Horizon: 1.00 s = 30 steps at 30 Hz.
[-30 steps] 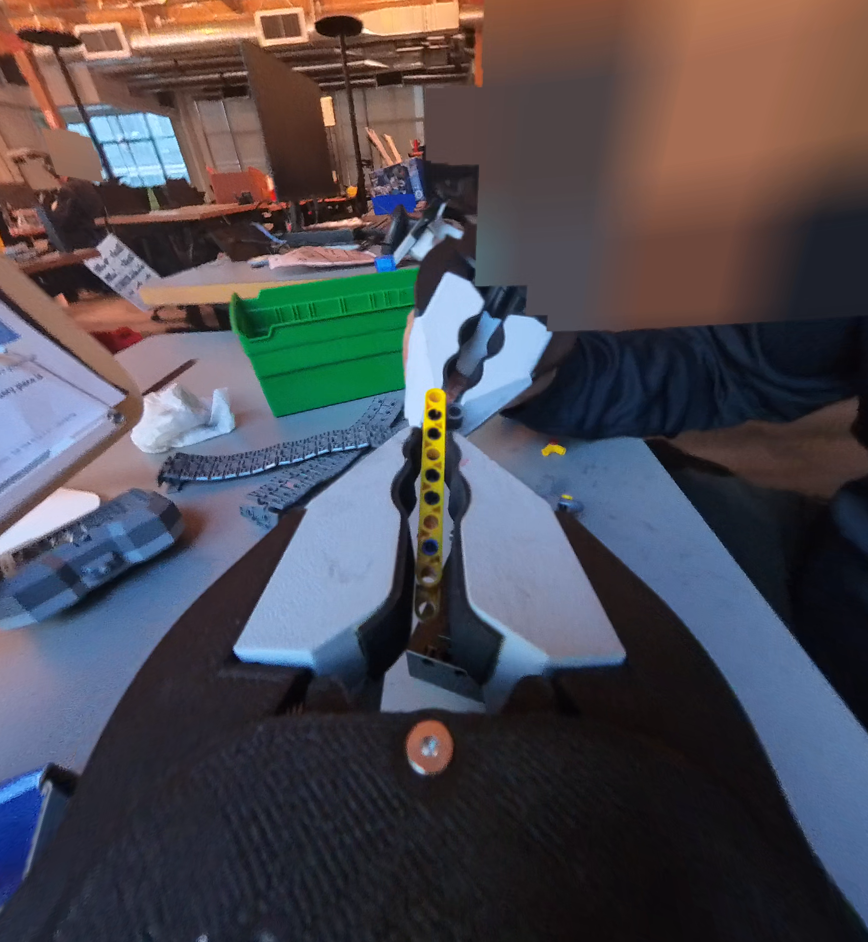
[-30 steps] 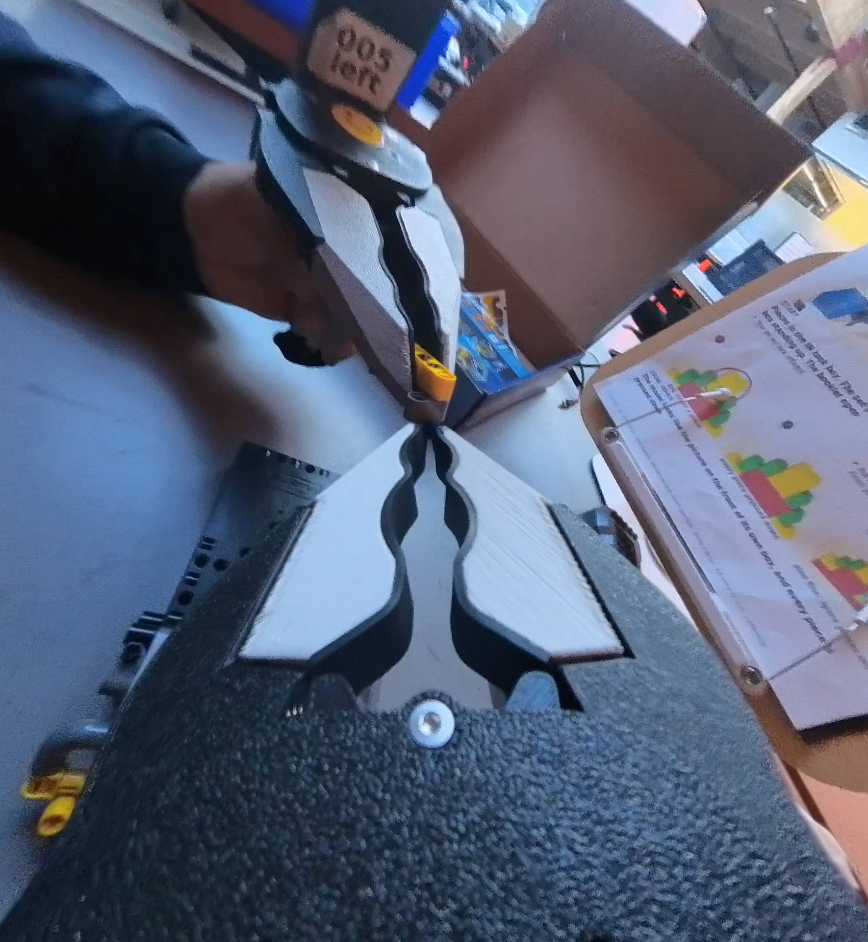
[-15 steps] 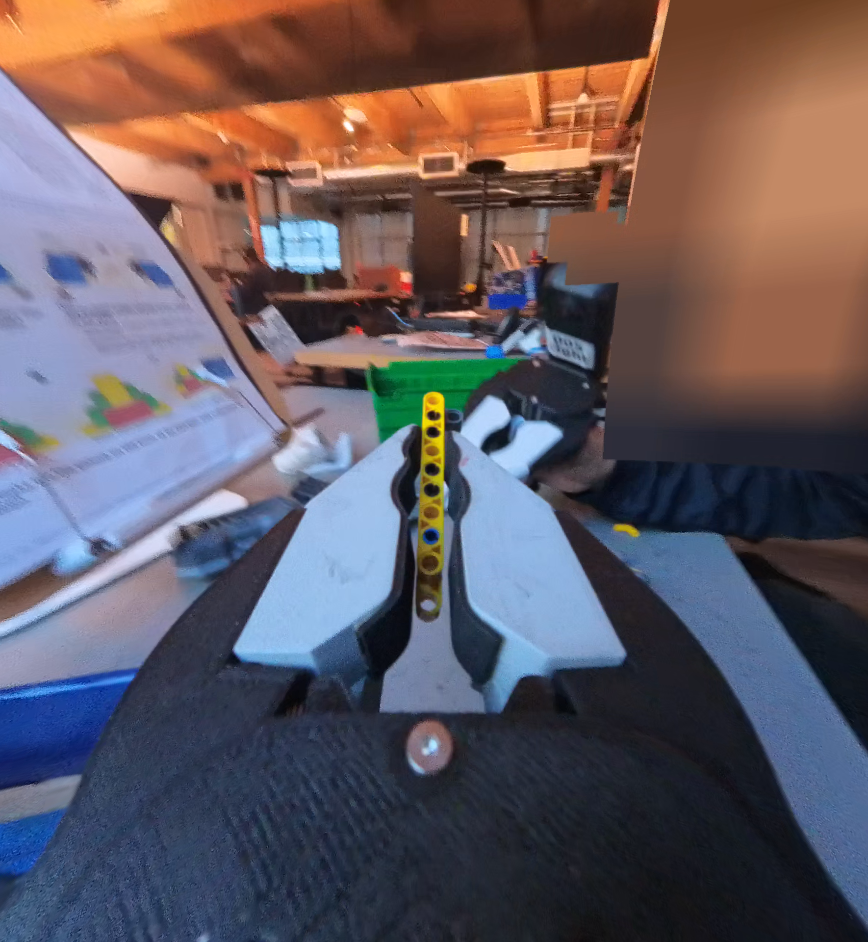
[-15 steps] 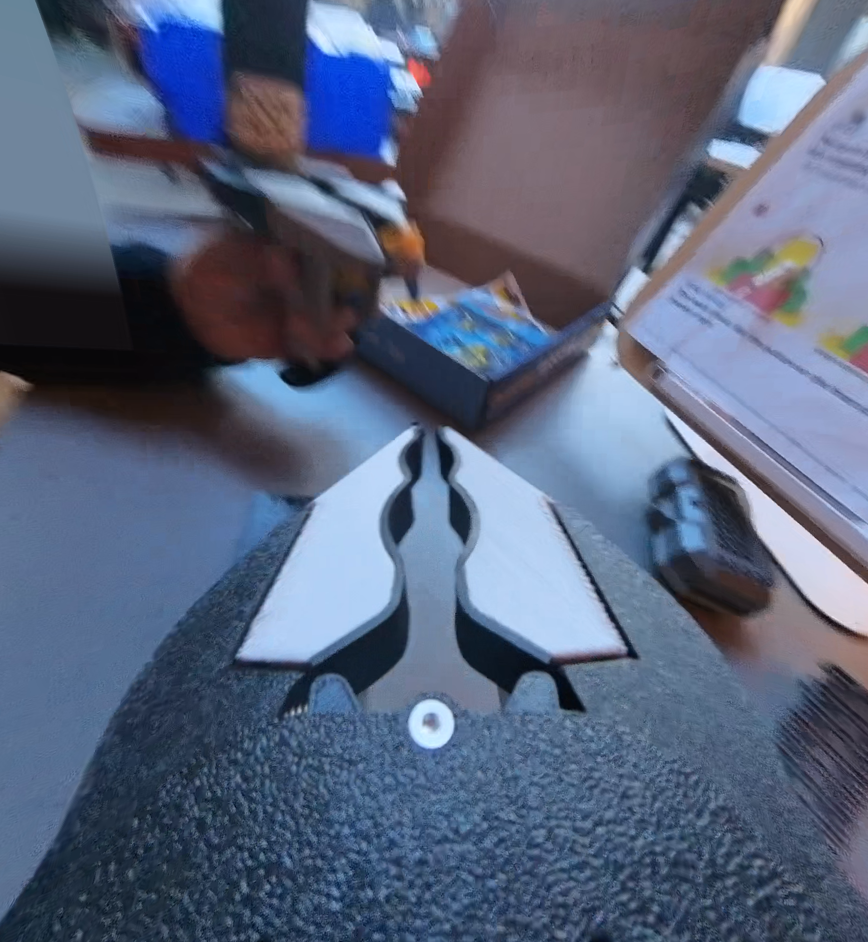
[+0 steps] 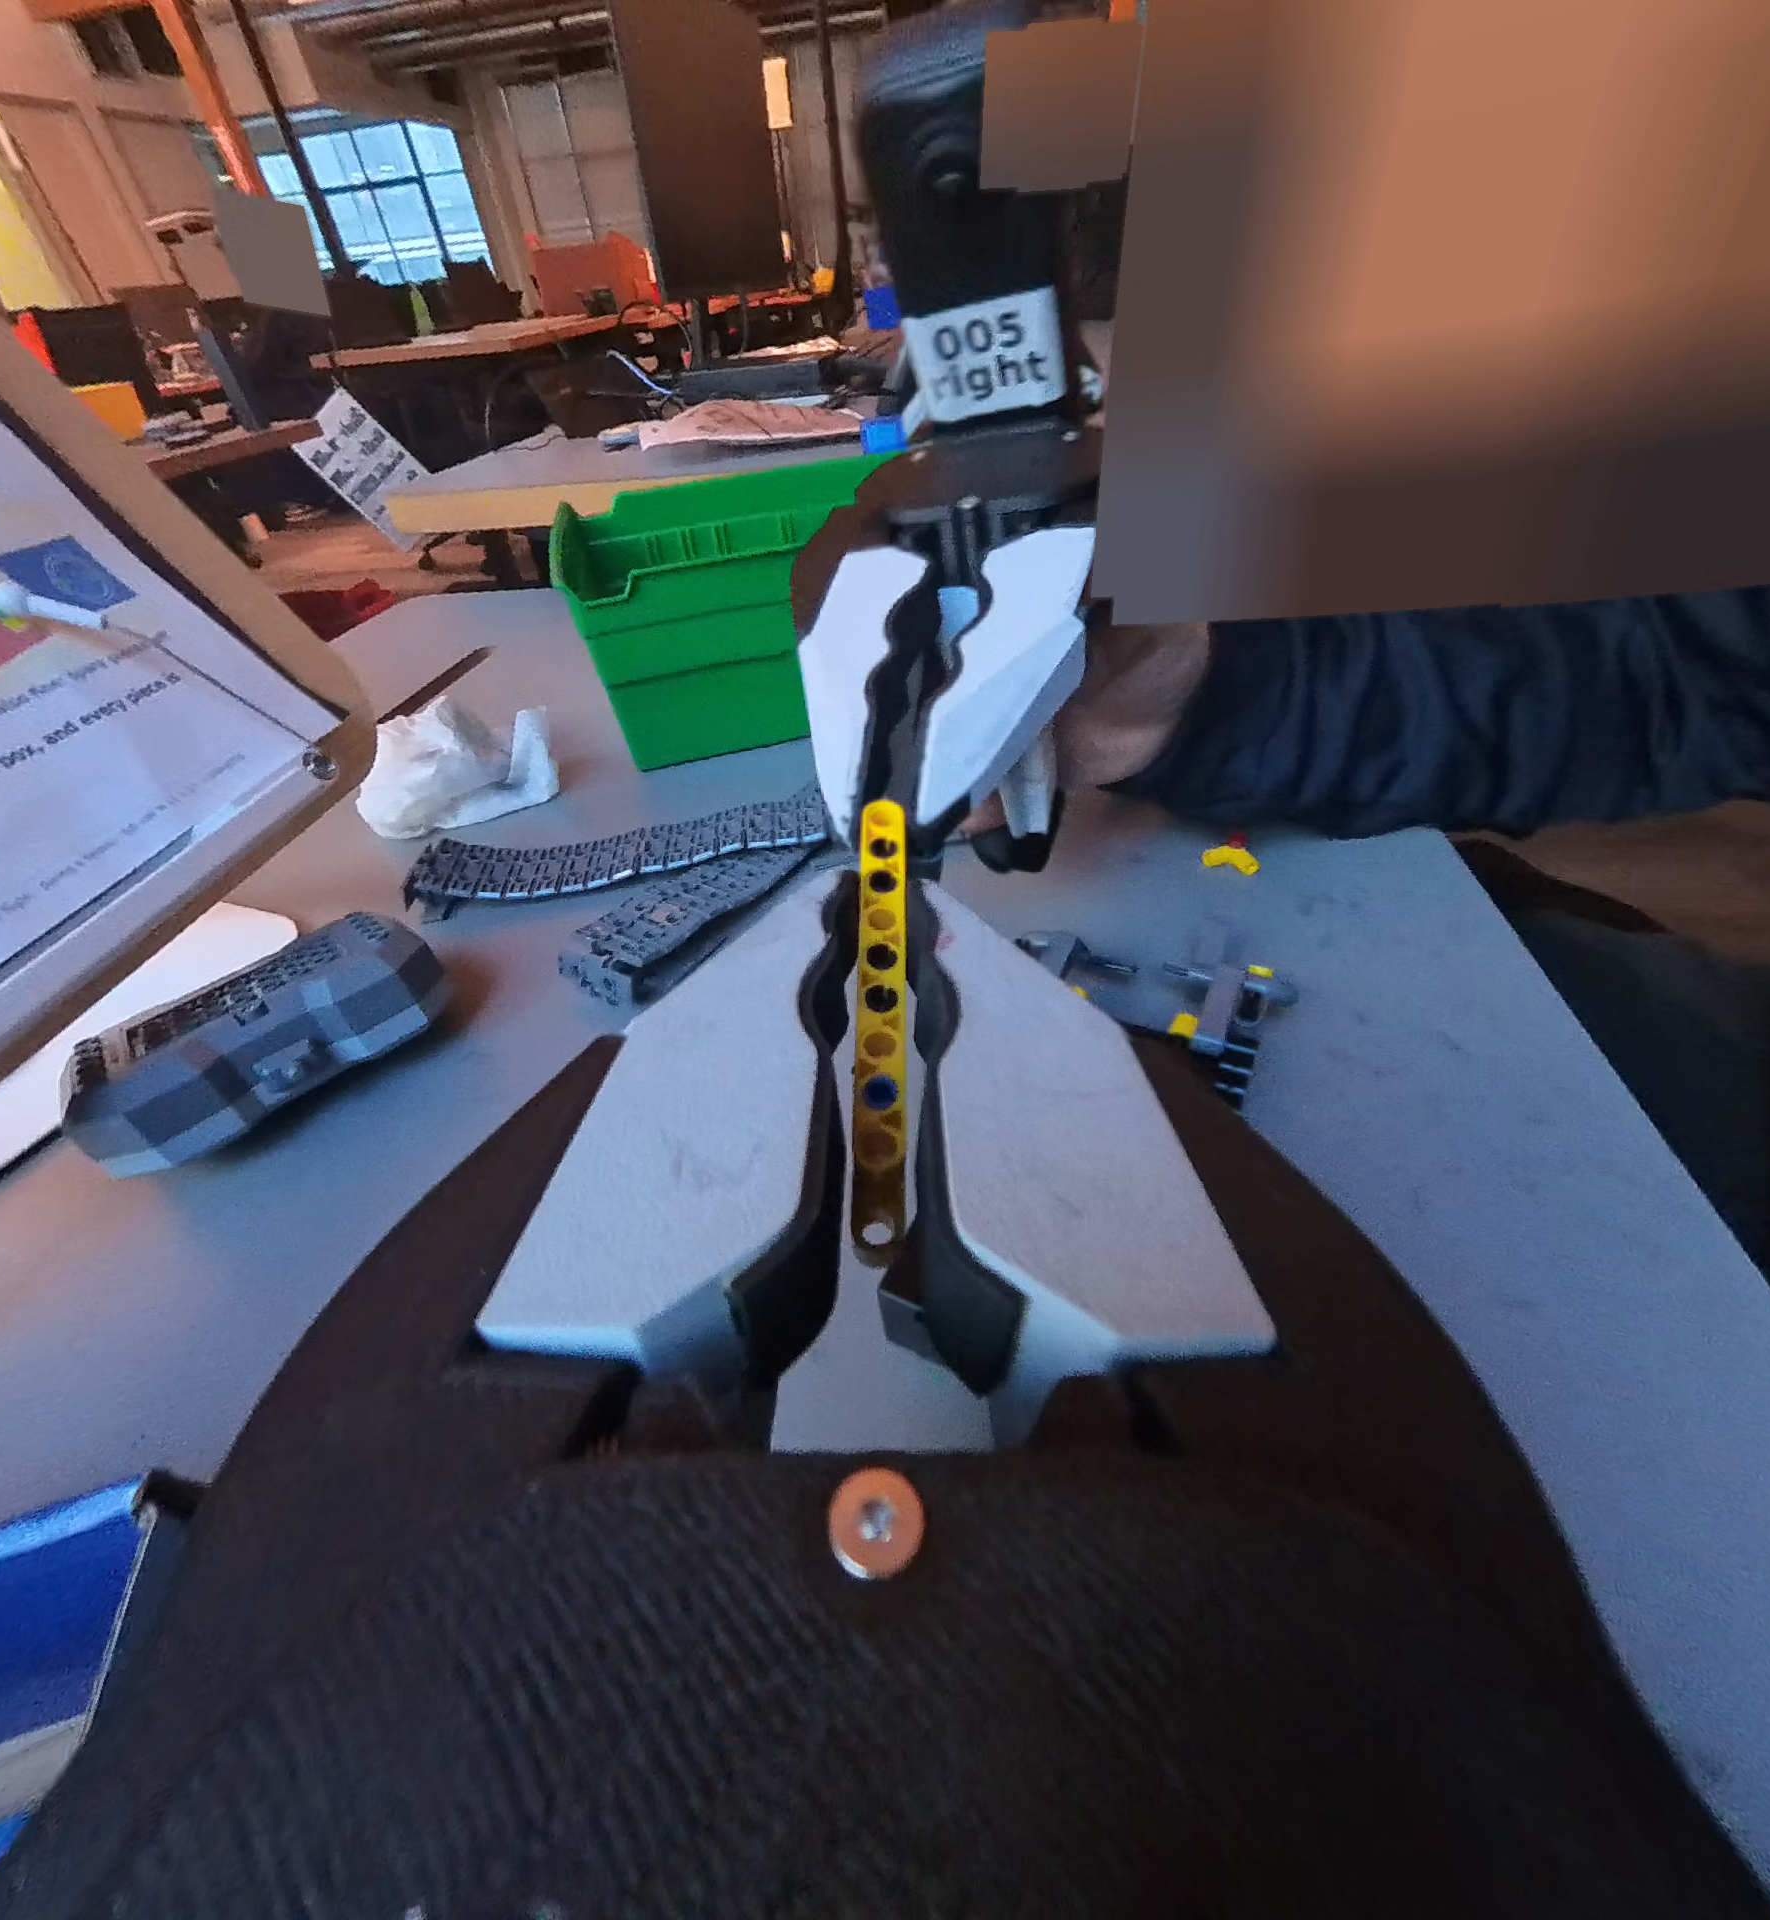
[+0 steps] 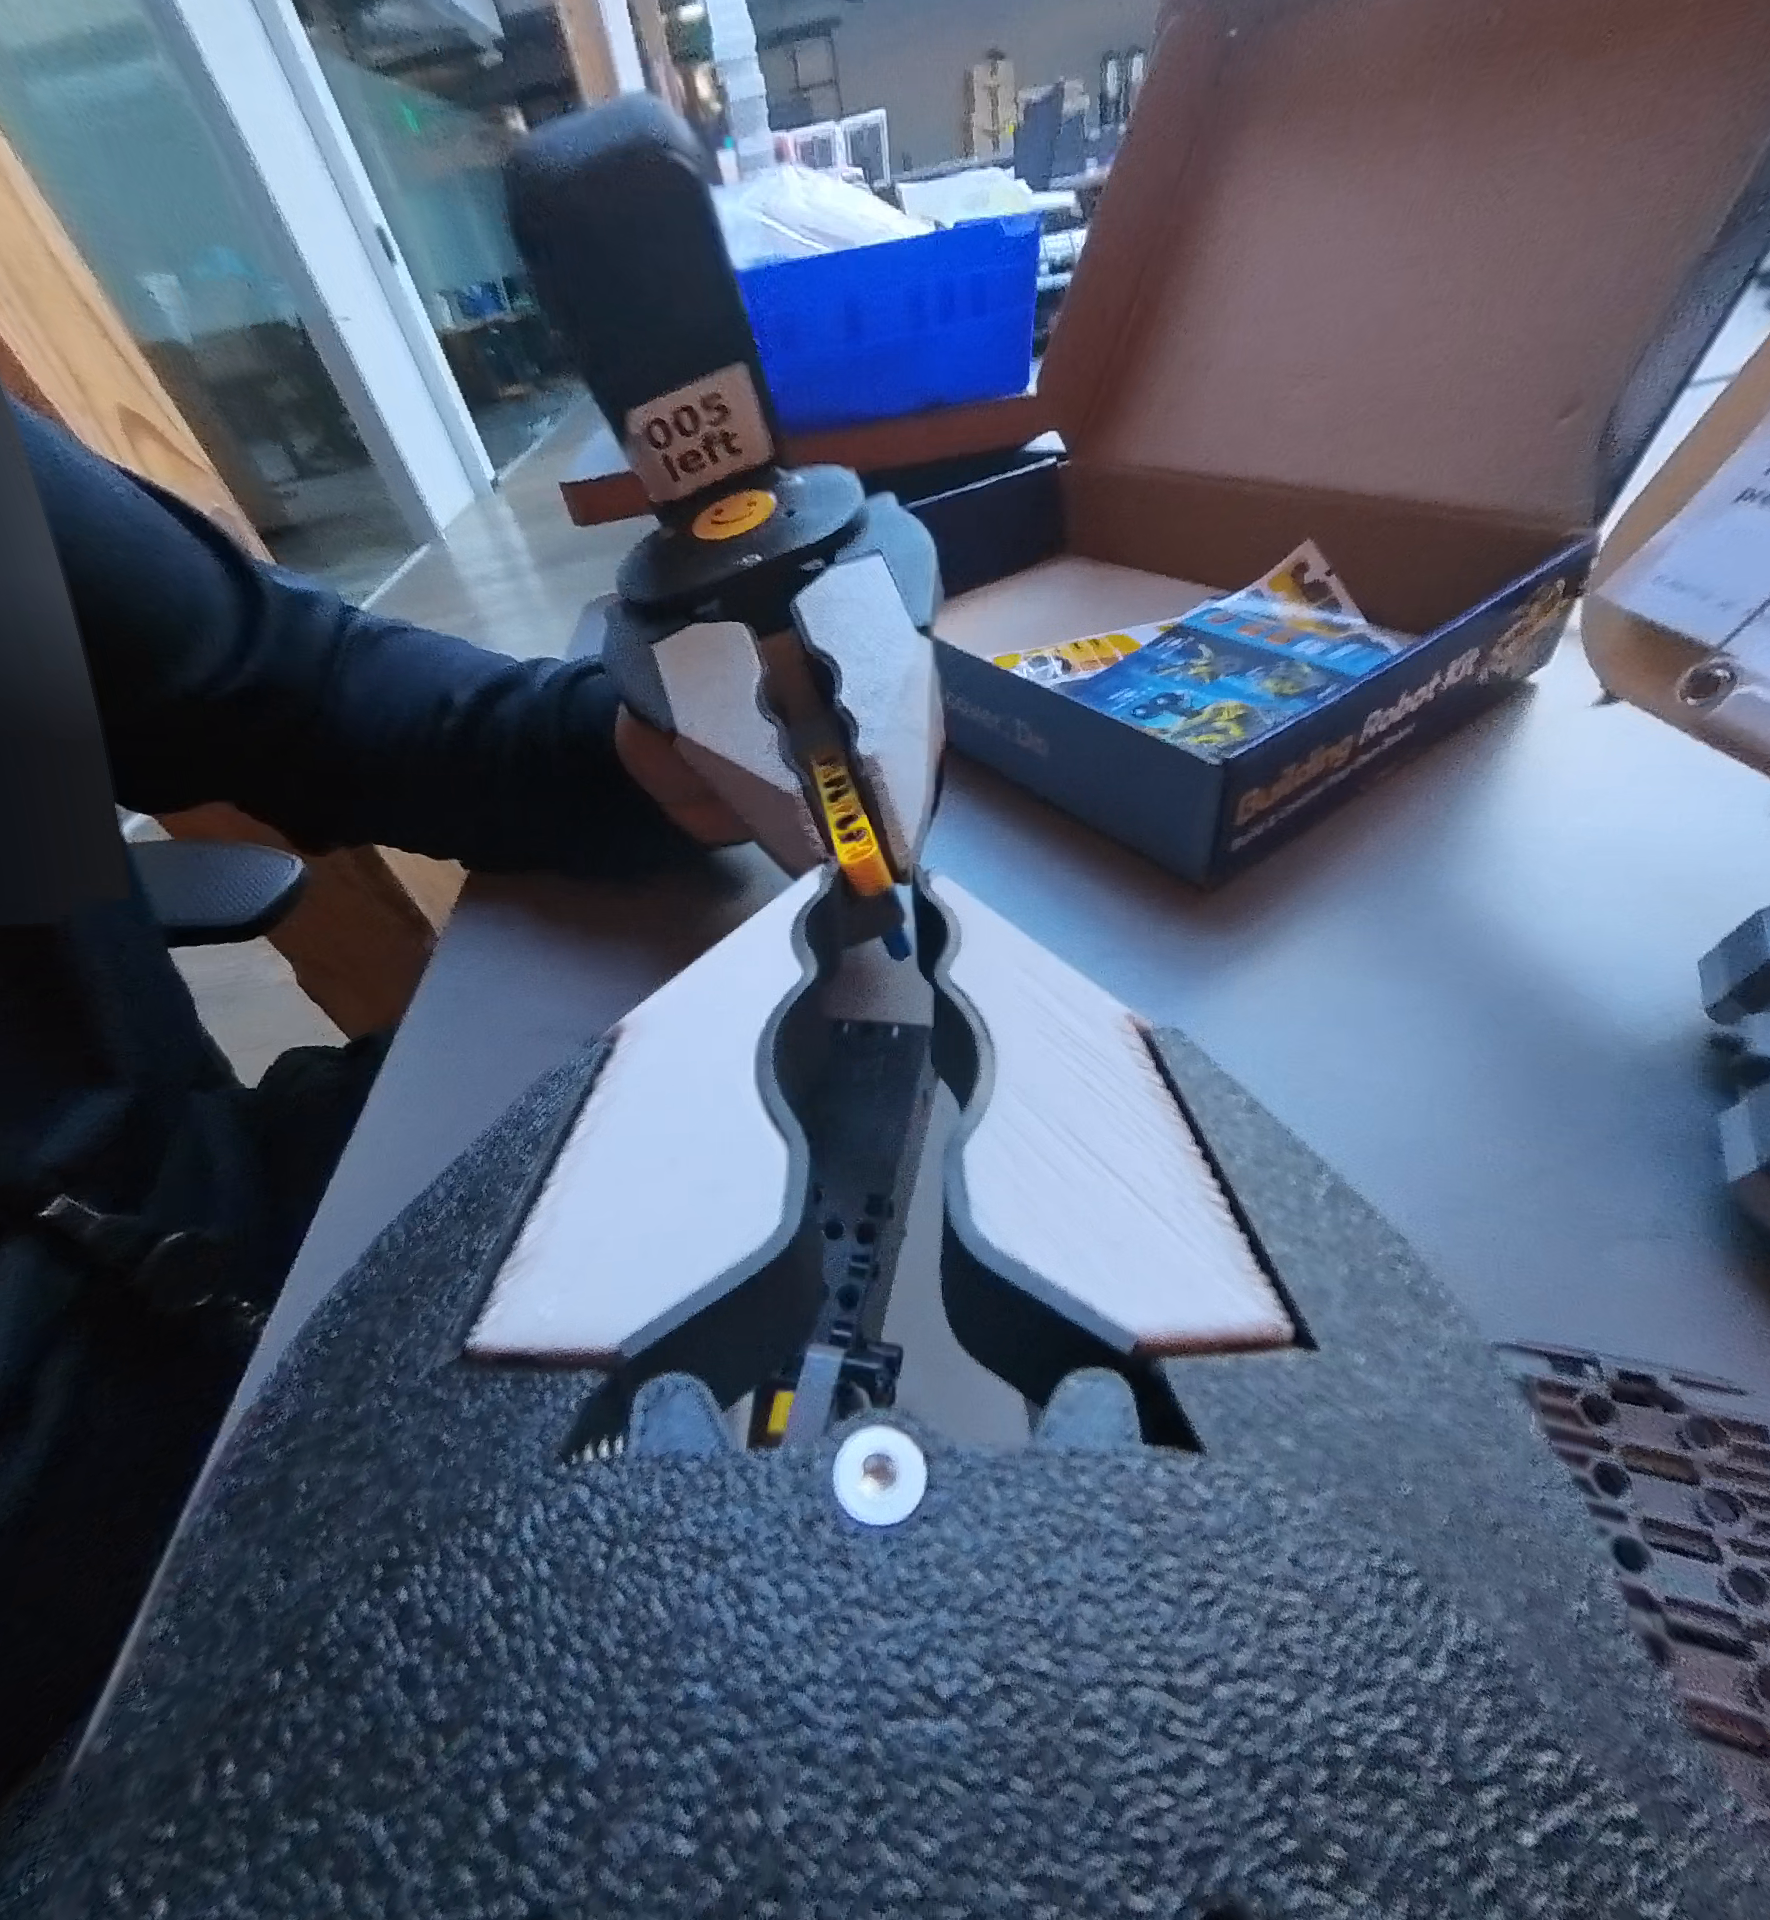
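Yellow plastic beam [image 5: 881, 997], long, thin, with a row of round holes, stands clenched in the left gripper [image 5: 879, 883] jaws; the right gripper [image 6: 865, 914] jaws, at twelve o'clock, are parted. Two dark track strips [image 5: 632, 862] lie on the grey desk [image 5: 1483, 1143].

Daylight came from the large windows [image 5: 382, 197] at the back of the hall, while warm orange light coloured the ceiling beams and walls. The grey bench [image 5: 1463, 1143] was evenly lit with only soft shadows. In the right wrist view a glass wall [image 6: 237, 260] glowed pale and washed out, and the bench [image 6: 1380, 935] looked darker. Both views bent straight lines toward the edges. The near black housings were soft, and the track piece [image 6: 1691, 1538] at the lower right edge was smeared. Flat blurred patches covered the upper right of the left view.
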Each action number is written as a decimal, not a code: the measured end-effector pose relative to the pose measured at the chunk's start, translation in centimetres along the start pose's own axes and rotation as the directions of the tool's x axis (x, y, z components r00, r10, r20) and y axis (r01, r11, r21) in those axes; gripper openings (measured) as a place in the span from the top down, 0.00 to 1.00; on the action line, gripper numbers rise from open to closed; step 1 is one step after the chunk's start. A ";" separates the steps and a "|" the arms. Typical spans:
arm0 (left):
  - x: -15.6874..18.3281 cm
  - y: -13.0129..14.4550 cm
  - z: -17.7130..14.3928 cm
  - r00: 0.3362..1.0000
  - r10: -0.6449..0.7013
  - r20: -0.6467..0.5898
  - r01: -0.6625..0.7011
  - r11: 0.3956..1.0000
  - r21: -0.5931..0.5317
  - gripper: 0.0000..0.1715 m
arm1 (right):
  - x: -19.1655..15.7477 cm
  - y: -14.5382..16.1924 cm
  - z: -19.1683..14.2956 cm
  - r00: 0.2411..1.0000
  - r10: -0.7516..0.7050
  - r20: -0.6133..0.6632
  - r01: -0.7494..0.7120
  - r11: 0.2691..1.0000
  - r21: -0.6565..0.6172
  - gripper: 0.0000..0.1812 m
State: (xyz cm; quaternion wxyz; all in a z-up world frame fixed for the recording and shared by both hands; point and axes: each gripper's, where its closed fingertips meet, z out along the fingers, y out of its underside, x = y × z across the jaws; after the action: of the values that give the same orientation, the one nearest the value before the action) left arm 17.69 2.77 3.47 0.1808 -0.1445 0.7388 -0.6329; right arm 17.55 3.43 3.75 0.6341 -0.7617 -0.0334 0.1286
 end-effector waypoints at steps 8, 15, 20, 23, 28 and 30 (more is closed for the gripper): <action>0.6 0.6 0.6 0.920 0.381 0.094 -0.373 0.923 -0.096 0.97 | 0.1 1.8 -0.2 0.995 0.094 0.038 -0.090 0.991 -0.098 0.86; 0.7 1.2 0.8 0.908 0.409 0.090 -0.397 0.909 -0.125 0.97 | -0.3 2.1 0.2 0.998 0.041 0.041 -0.036 0.993 -0.113 0.91; 0.3 1.4 0.9 0.886 0.447 0.123 -0.428 0.891 -0.155 0.97 | 0.3 2.0 0.2 1.000 -0.028 -0.010 0.027 0.994 -0.102 0.92; -0.3 1.3 0.6 0.885 0.440 0.150 -0.416 0.894 -0.165 0.97 | 0.8 1.2 -0.2 0.984 -0.155 -0.086 0.148 0.986 -0.082 0.93; -1.6 0.2 -0.7 0.886 0.411 0.215 -0.390 0.911 -0.134 0.95 | 1.2 -1.2 -1.5 0.766 -0.558 -0.320 0.544 0.827 -0.140 0.93; -2.3 -0.4 -1.4 0.876 0.409 0.255 -0.390 0.912 -0.125 0.89 | 1.0 -2.1 -1.7 0.591 -0.704 -0.395 0.680 0.698 -0.225 0.93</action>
State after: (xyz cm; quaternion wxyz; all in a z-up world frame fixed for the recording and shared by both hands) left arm 19.11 4.96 4.22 0.4033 -0.0818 0.7420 -0.5292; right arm 19.20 2.41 5.88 0.6038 -0.7120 -0.1813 -0.3094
